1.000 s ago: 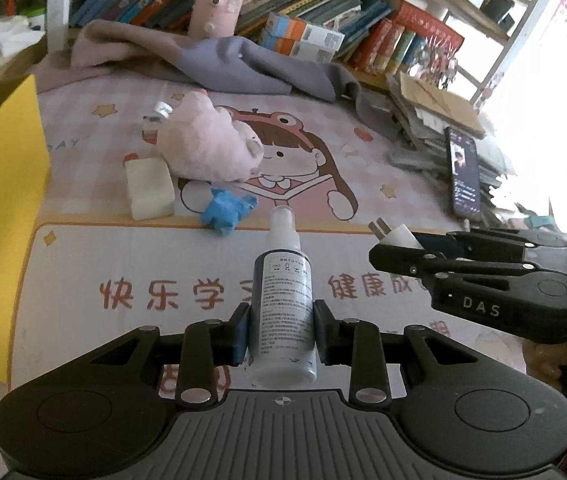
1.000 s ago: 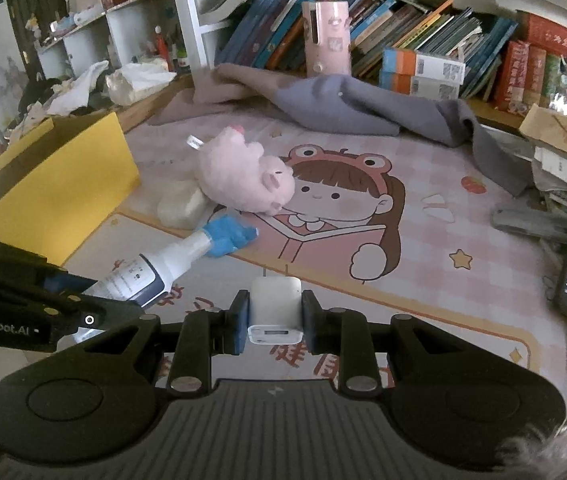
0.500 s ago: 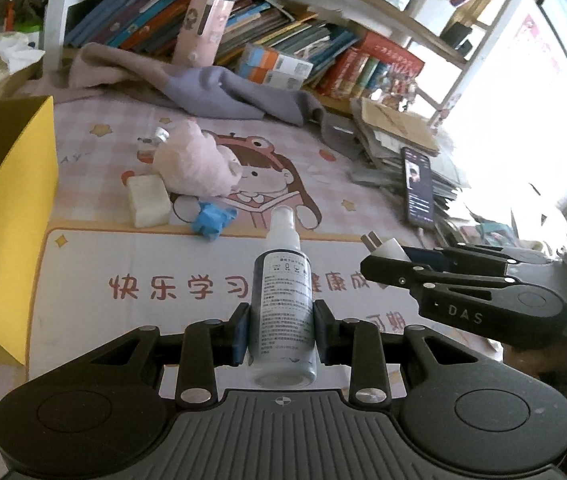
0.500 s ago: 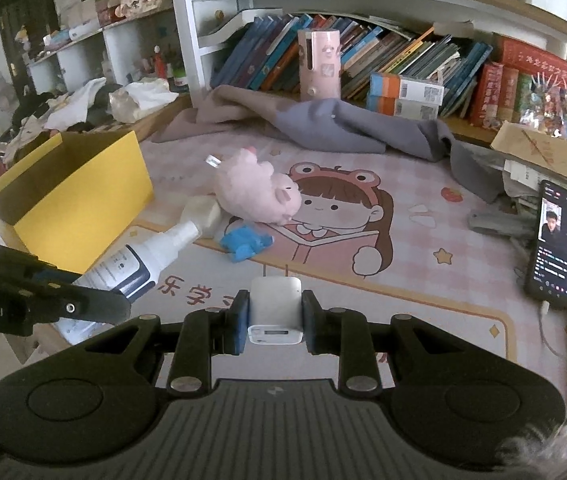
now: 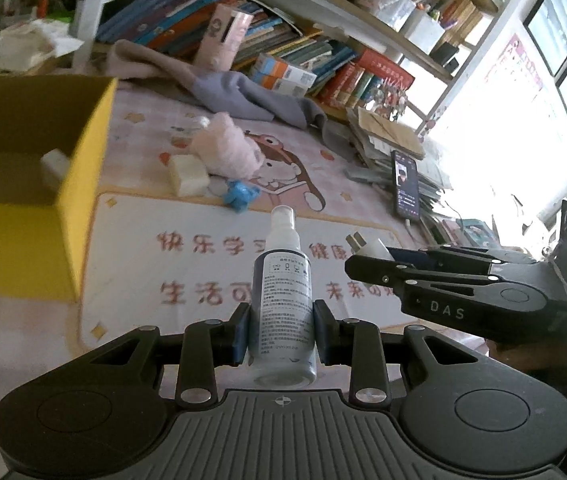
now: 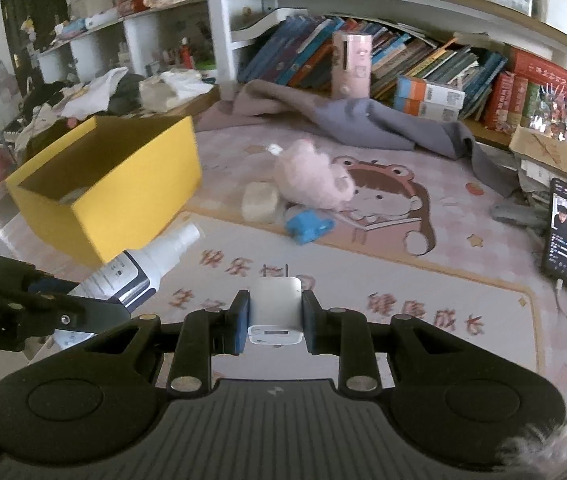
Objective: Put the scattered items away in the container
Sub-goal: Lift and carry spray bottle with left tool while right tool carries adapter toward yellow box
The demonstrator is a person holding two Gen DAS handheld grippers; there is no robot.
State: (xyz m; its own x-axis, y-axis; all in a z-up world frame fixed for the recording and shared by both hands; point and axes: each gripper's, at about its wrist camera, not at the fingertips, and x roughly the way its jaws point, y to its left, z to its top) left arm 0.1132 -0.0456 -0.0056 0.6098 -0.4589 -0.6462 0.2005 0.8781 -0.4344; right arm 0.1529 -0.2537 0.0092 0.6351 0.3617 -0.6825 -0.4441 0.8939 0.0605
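Note:
My left gripper (image 5: 281, 330) is shut on a spray bottle (image 5: 282, 292) with a white cap and dark label, held above the mat. It also shows in the right wrist view (image 6: 139, 268). My right gripper (image 6: 275, 320) is shut on a white charger plug (image 6: 275, 310), seen from the side in the left wrist view (image 5: 367, 246). The yellow box (image 5: 83, 184) stands open at the left, with a white item inside (image 5: 54, 160); it also shows in the right wrist view (image 6: 139, 184). A pink plush toy (image 6: 313, 178), a cream sponge (image 6: 259, 202) and a blue object (image 6: 307, 229) lie on the mat.
A grey cloth (image 6: 363, 120) lies at the back by a bookshelf (image 6: 403, 60). A phone (image 6: 565, 232) and stacked papers (image 6: 551, 160) sit at the right. A pink cylinder (image 6: 351, 64) stands by the books. Clutter lies behind the box (image 6: 123, 92).
Both grippers have risen and drawn back, still holding their items. The yellow box now shows more fully and its open inside has come into the left wrist view.

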